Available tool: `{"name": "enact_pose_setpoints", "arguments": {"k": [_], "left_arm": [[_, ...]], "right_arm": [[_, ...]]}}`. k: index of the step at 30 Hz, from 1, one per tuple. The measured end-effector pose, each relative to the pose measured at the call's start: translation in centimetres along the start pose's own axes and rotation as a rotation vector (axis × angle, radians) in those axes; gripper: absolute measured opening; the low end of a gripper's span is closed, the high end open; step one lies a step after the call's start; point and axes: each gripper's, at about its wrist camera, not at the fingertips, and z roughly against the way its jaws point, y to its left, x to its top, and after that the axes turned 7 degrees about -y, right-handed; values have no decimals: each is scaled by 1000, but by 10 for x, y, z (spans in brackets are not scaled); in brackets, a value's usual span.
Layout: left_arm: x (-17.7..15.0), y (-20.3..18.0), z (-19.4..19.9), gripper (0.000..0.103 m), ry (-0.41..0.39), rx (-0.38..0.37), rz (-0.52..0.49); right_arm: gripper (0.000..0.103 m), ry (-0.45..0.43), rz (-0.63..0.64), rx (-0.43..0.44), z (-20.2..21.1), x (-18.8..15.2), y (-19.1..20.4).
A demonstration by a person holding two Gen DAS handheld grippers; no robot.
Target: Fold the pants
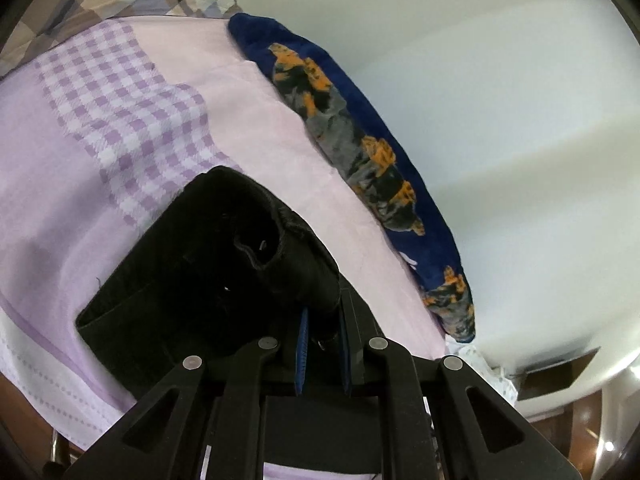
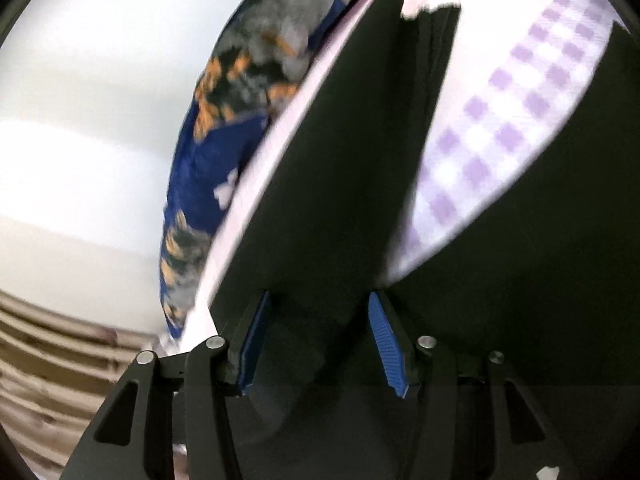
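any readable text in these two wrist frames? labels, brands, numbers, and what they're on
None readable in either view.
black pants: no tag or print visible.
blue blanket: orange and grey pattern; a small white mark near its lower end is too small to read in the left wrist view and too blurred in the right.
checked sheet: pattern only, no lettering.
left gripper and right gripper: no markings visible.
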Motion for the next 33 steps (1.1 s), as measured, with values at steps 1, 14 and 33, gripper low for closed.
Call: {"name": "enact_pose_setpoints", "arguments": {"k": [1, 14, 33], "left_arm": [[-1, 1, 0, 13, 0, 8, -2], [-3, 16, -15, 14, 10, 92, -12], [-4, 33, -26, 14, 35, 147, -22]], "right_arm": [[36, 0, -5, 14, -1, 7, 2], [21, -23, -36, -32, -25, 42, -7], [4, -97, -74, -61, -48, 69, -15]]}}
